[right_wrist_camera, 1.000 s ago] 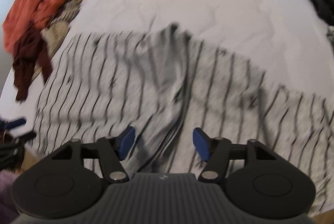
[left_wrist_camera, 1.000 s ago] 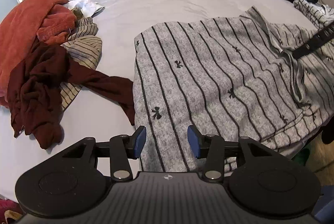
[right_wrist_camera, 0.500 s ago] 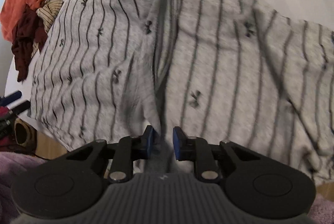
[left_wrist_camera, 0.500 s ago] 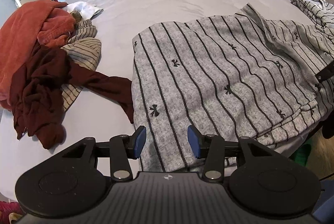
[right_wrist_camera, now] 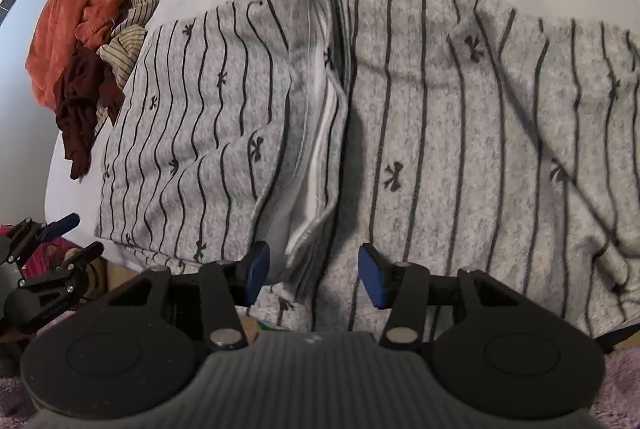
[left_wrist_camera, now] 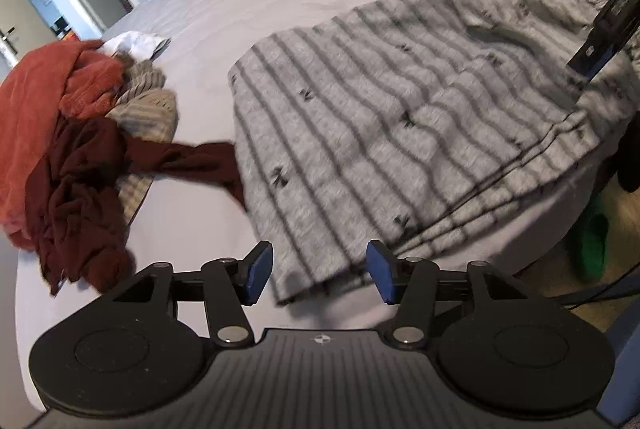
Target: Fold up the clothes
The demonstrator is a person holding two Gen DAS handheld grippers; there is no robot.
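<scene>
On the grey bed (left_wrist_camera: 280,9) the striped grey garment (right_wrist_camera: 440,133) lies spread flat near the front edge, and its long axis runs from left to right in front of both grippers. To the left of it, a pile of unfolded clothes (left_wrist_camera: 68,133) in rust and dark red waits, with one dark red sleeve touching the garment's left border. Along the middle of the garment a raised fold ridge (right_wrist_camera: 320,109) runs away from the right gripper (right_wrist_camera: 314,271), directly ahead of it. This gripper is wide open and holds nothing; the near end of the ridge lies just between its pads. The left gripper (left_wrist_camera: 318,273) is also wide open and empty, above the front left corner of the garment. I judge the right gripper is nearer to the ridge, so the next grasp probably belongs to it.
</scene>
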